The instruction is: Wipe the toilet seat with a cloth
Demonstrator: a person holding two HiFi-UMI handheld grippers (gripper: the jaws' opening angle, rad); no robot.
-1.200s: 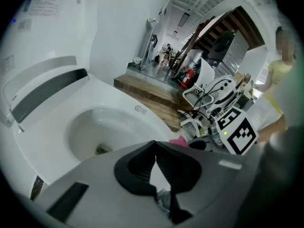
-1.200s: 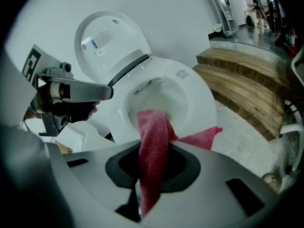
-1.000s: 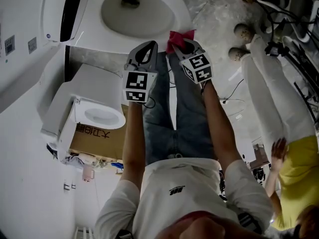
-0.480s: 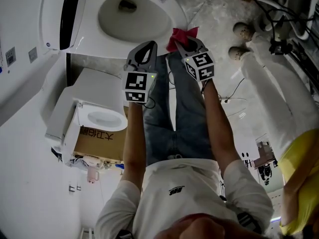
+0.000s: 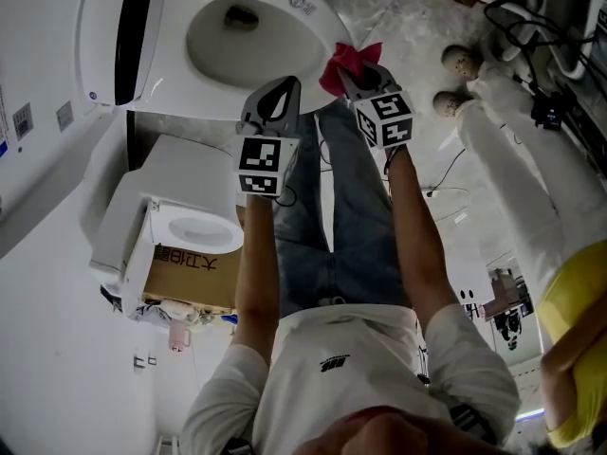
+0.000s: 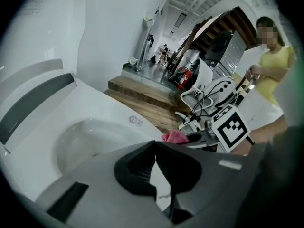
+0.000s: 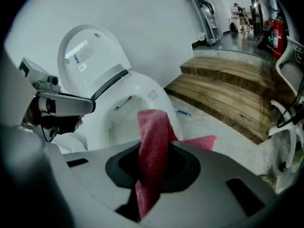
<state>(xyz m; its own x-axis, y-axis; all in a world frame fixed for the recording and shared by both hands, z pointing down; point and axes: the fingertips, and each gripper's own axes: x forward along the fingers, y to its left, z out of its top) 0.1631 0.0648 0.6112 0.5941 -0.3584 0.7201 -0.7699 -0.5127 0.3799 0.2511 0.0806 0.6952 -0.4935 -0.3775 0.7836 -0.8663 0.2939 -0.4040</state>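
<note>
The white toilet point(image 5: 313, 41) stands at the top of the head view with its lid point(image 7: 90, 56) raised and its seat ring point(image 6: 102, 110) bare. A red cloth point(image 5: 346, 62) is pinched in my right gripper point(image 5: 355, 76), which hovers just off the seat's front right edge. In the right gripper view the cloth point(image 7: 153, 146) hangs folded between the jaws of the right gripper point(image 7: 152, 151), with the bowl point(image 7: 124, 113) beyond it. My left gripper point(image 5: 281, 91) is shut on nothing, beside the right one and short of the seat's front. Its jaws meet in the left gripper view point(image 6: 154, 148).
A smaller white toilet point(image 5: 190, 226) sits on a cardboard box point(image 5: 185, 268) to the left. A person in white trousers point(image 5: 512, 178) stands at the right. Cables point(image 5: 531, 27) lie at the far right. Wooden steps point(image 7: 228, 89) rise beyond the toilet; a pen point(image 7: 183, 112) lies on the floor.
My right gripper has carried the red cloth a little up and right, closer to the seat's front edge. The left gripper has hardly moved. The person at the right has shifted outward.
</note>
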